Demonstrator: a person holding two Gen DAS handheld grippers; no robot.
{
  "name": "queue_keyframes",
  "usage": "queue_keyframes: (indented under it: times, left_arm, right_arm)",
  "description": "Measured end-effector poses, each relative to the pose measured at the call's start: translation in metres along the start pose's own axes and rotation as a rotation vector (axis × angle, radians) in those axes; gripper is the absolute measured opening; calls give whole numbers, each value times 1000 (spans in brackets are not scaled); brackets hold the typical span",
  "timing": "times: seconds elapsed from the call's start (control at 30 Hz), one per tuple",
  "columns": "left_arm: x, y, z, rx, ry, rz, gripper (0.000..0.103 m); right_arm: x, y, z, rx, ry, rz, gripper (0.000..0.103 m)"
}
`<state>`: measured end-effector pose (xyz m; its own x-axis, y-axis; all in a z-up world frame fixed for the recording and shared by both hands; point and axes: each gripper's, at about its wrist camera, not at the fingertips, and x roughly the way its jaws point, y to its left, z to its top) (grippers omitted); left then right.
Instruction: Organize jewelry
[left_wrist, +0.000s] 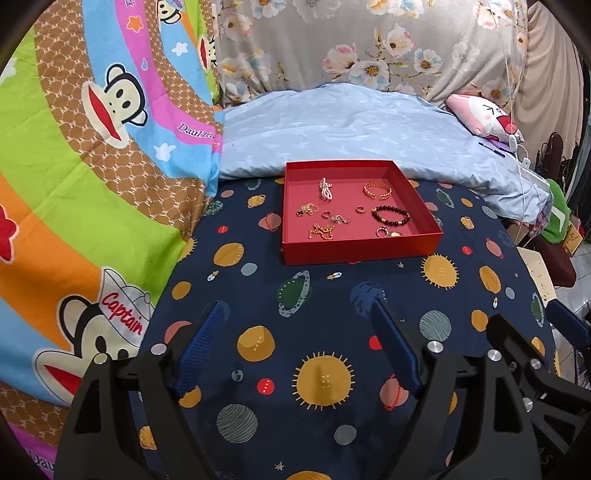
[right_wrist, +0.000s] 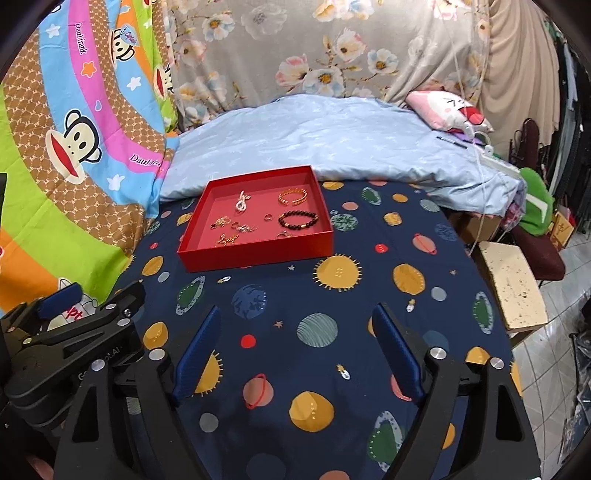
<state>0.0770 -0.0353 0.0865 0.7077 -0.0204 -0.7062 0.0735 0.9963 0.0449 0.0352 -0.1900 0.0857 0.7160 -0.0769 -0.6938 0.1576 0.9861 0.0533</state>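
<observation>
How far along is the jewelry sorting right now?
Done, apparently: the beaded bracelet, gold bangle, rings and chains all lie inside the red tray. In hand: nothing; left gripper and right gripper are open and empty over the planet-print sheet. Left: no loose jewelry visible outside.

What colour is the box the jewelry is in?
Red, inside and out; the box shows best in the left wrist view.
</observation>
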Motion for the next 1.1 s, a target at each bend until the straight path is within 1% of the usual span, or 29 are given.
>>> queue_keyframes:
  times: [0.07,0.2,0.4,0.57,0.77,1.1]
  left_arm:
    - [-5,0,-1,11,-16,16,81]
    - [-8,2,-1,6,-23,27,82]
    - [-1,3,2,-7,-23,43,86]
    - [14,-2,10,-4,-14,49,86]
    - [35,-6,16,-3,3,58,86]
    - [55,1,21,-31,22,83,86]
  right_arm:
    - [-3,0,-1,-2,-5,-7,84]
    - [-4,0,0,-3,-8,-9,85]
    - [-2,0,0,-4,-6,-9,86]
    - [17,-4,11,2,18,-10,86]
    - [38,-4,21,-15,27,-31,86]
    - [62,4,28,-18,48,-26,86]
